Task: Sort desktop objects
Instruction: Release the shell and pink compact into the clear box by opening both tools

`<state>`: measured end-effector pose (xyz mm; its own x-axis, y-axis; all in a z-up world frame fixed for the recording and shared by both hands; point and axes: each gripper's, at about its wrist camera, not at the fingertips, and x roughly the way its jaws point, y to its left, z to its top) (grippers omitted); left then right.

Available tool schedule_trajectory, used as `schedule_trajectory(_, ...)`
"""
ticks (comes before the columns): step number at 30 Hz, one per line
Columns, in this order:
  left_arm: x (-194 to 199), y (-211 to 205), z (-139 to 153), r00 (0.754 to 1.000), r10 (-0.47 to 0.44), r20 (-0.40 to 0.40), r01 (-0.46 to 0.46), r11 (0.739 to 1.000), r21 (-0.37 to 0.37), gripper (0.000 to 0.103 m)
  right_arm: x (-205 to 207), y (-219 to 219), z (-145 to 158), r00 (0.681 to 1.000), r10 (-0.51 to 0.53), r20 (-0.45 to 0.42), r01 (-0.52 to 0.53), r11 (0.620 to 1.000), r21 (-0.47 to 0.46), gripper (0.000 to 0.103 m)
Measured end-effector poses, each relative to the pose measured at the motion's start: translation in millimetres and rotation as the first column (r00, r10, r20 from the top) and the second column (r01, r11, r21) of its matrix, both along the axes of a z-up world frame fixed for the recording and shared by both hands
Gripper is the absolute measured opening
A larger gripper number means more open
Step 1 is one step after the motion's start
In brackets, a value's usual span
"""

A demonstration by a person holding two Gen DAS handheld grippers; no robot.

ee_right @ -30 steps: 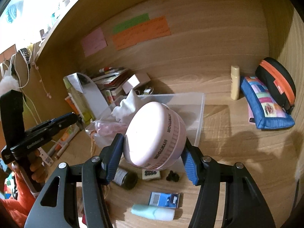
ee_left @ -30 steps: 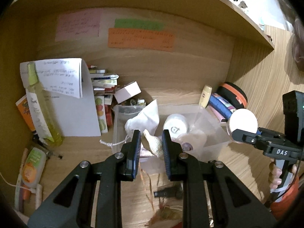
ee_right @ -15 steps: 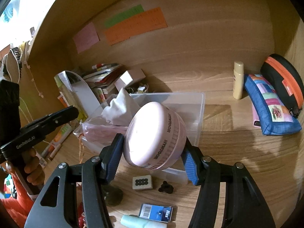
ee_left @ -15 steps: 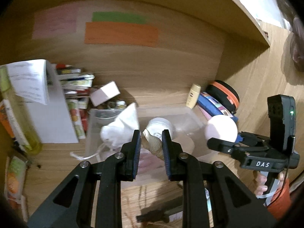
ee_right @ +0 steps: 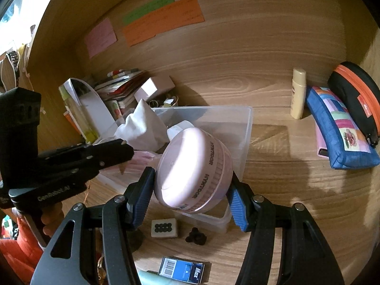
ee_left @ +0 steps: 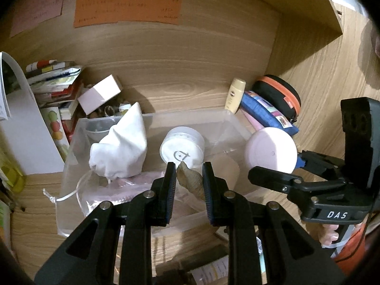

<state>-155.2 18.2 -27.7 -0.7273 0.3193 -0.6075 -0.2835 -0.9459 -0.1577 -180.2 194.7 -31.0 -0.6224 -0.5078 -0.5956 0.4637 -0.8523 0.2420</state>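
The right claw (ee_right: 190, 197) is pinching a pink round case (ee_right: 193, 169) above the near edge of the clear plastic bin (ee_right: 247, 128). The left claw (ee_left: 189, 180) is pinching a brown shell-like object (ee_left: 191, 179) over that bin, beside the white jar (ee_left: 181, 148).

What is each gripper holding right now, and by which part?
The right gripper clamps the round pink plastic container across its ribbed side wall. The left gripper pinches a small tan shell-like object by its sides.
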Motion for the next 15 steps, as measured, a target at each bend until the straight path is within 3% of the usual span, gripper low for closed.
schedule_trajectory(12,0.7,1.6,0.0,1.000,-0.009,-0.012,0.009,1.000,-0.024,0.022,0.3,-16.2,-5.8,0.999,-0.012,-0.034,0.015,0.995,0.103,0.055)
schedule_trajectory(15,2.5,2.7,-0.3,1.000,-0.014,-0.012,0.014,0.999,-0.034,0.027,0.7,-18.6,-6.5,0.999,-0.018,-0.044,0.024,0.993,0.118,0.055)
